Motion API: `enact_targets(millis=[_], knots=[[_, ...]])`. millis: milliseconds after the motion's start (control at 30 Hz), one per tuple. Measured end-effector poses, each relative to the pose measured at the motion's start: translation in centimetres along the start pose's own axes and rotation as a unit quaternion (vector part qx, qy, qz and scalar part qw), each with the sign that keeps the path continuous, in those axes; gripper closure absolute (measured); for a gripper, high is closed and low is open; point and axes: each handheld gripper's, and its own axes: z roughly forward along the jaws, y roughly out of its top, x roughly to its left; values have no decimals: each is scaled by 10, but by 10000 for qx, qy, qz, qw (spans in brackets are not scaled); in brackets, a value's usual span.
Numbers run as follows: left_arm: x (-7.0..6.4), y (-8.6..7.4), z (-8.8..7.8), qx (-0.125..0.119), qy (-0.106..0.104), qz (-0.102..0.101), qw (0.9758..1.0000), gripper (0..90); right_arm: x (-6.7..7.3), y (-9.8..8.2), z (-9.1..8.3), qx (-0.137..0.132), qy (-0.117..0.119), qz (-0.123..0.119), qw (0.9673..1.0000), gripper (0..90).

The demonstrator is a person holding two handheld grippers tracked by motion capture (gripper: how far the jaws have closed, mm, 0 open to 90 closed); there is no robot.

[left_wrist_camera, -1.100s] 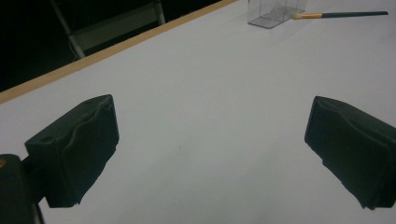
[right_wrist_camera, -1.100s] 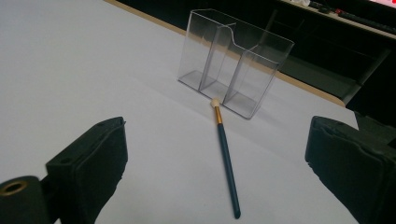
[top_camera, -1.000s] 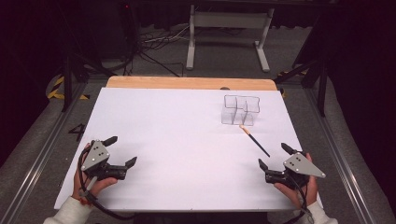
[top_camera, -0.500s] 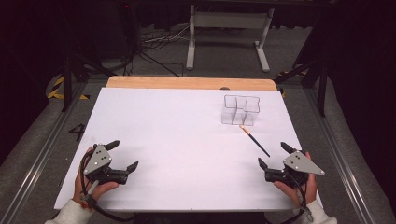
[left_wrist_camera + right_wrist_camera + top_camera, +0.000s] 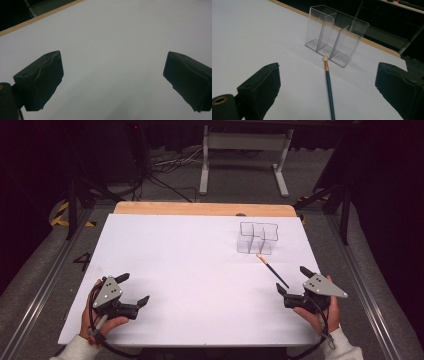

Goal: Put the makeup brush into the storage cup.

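Tools (image 5: pixel 133 289) (image 5: pixel 291 280) low, jaws wide apart

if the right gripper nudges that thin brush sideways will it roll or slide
The brush looks slim and round-handled, lying flat on the smooth white sheet, so it would probably roll. It seems light and stiff, likely lifting without bending. Its tip lies near the clear organizer, which might stop it.

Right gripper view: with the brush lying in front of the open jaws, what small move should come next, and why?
Probably ease the right hand-held gripper forward and down over the brush. Its jaws stand wide open and empty, the brush handle runs between them on the table, tip near the clear holder, and the left hand-held gripper sits far off.
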Motion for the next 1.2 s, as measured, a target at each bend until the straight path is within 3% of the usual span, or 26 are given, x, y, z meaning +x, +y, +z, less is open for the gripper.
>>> enact_targets(millis=[333, 433, 633, 767, 867, 1000, 1033, 1200], knots=[[-1, 1, 1, 39, -11, 16, 10000, 36, -9, 23, 23, 287, 230, 44, 9993, 66], [-1, 0, 1, 44, -25, 1, 10000, 36, -8, 28, 28, 361, 270, -46, 9990, 65], [0, -1, 1, 63, -42, -24, 10000, 36, -12, 33, 38, 562, 420, 21, 9975, 68], [-1, -1, 2, 101, -80, 7, 9999, 36, -15, 36, 48, 811, 322, -95, 9961, 68], [-1, -2, 3, 133, -106, 4, 9999, 36, -16, 36, 55, 1070, 394, -185, 9933, 76], [-1, -2, 4, 163, -137, -11, 9998, 36, -18, 36, 68, 1480, 542, -448, 9865, 89], [-1, -2, 4, 167, -140, -4, 9998, 36, -19, 37, 72, 1647, 624, -383, 9836, 80], [0, -3, 5, 180, -144, 4, 9997, 36, -25, 44, 79, 1648, 620, -189, 9842, 95]])
